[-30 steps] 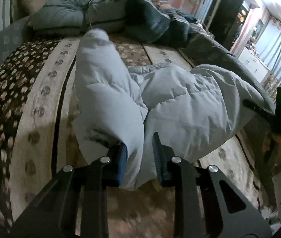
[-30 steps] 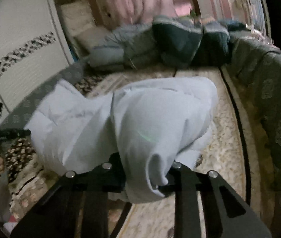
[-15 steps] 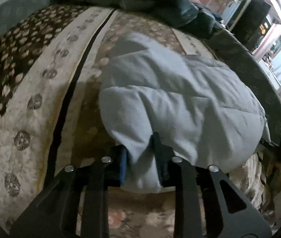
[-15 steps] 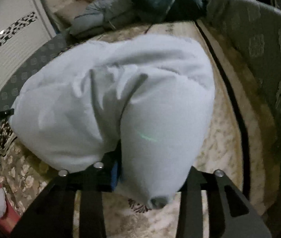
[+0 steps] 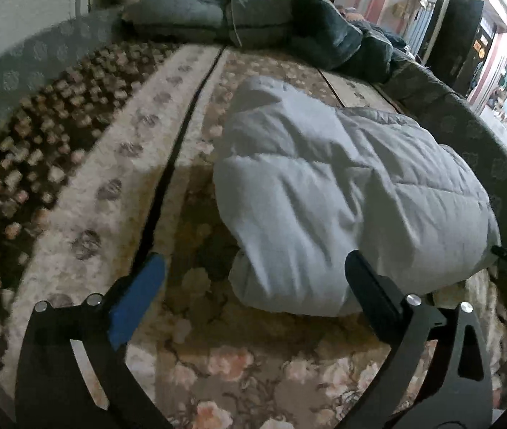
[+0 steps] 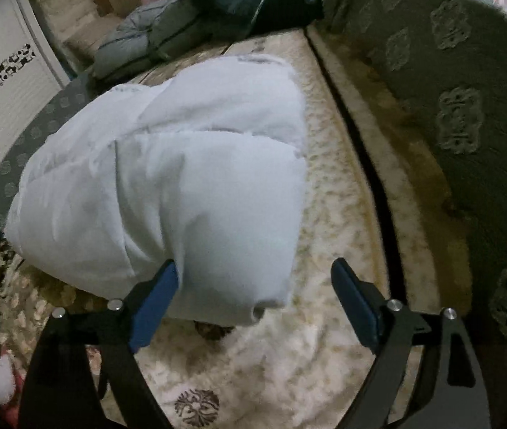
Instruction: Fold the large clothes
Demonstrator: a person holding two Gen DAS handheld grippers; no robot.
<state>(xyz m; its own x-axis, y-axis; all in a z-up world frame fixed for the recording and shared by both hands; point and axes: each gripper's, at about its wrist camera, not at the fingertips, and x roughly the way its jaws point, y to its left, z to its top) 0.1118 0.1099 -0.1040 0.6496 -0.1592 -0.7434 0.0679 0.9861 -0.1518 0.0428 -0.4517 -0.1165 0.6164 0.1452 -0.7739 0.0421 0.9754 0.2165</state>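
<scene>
On the floral bedspread (image 5: pixel 196 325) in front of you lies the pale quilted jacket (image 5: pixel 342 193), folded into a thick bundle. Your left gripper (image 5: pixel 253 279) has its jaws opening, spread wide; the near left corner of the bundle sits between them, and the right-hand finger (image 5: pixel 371 289) lies against the fabric, while the blue pad (image 5: pixel 139 296) on the other side stands clear of it. Your right gripper (image 6: pixel 257 293) is also opening, with the rounded near end of the jacket (image 6: pixel 181 186) between the jaws; its left pad (image 6: pixel 156 300) touches the cloth and the other is apart from it. Beyond the jacket, at the head of the bed, a heap of grey and dark padded clothes (image 5: pixel 246 18) rests.
</scene>
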